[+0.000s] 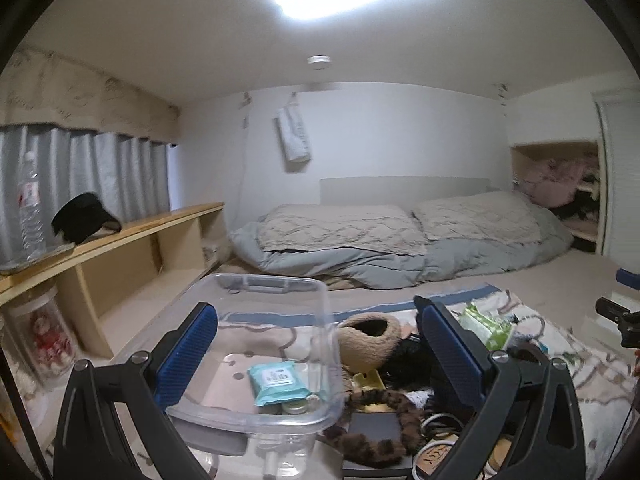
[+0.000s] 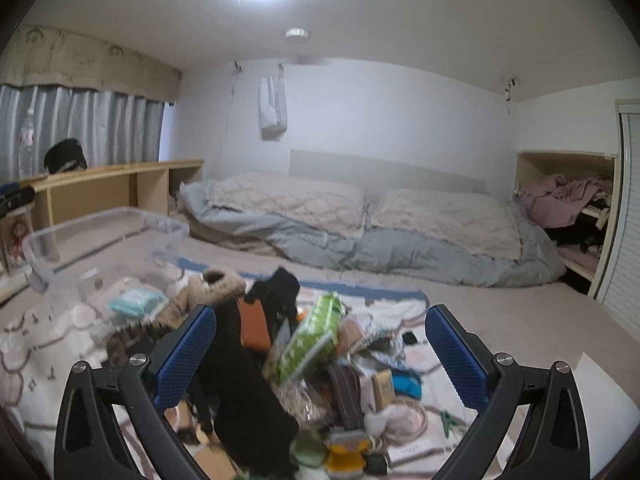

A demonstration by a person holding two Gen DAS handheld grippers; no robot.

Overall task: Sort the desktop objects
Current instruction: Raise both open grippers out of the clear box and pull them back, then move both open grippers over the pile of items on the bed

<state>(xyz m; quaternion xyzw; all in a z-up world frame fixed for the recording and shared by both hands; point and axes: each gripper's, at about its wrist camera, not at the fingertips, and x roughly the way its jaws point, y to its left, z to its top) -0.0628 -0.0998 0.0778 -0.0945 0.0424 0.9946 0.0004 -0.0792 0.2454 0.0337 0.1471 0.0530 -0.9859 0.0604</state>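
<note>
A clear plastic bin [image 1: 280, 292] stands on a patterned blanket [image 1: 580, 368] and holds a teal wipes packet [image 1: 276, 382]. My left gripper [image 1: 320, 354] is open, its left finger inside the bin and its right finger over the pile beside it. That pile holds a tan fuzzy slipper [image 1: 370, 338], a leopard-print scrunchie [image 1: 380, 426] and a green tissue pack [image 1: 486, 324]. My right gripper [image 2: 320, 354] is open and empty above the pile of a black garment [image 2: 244, 392], the green tissue pack [image 2: 316, 334] and small items. The bin [image 2: 100, 236] shows at left.
A bed with grey duvet [image 2: 400, 248] and pillows lies behind. A low wooden shelf [image 1: 132, 232] at left carries a water bottle [image 1: 30, 208] and a black cap [image 1: 86, 218]. A closet nook with clothes [image 2: 568, 200] is at right.
</note>
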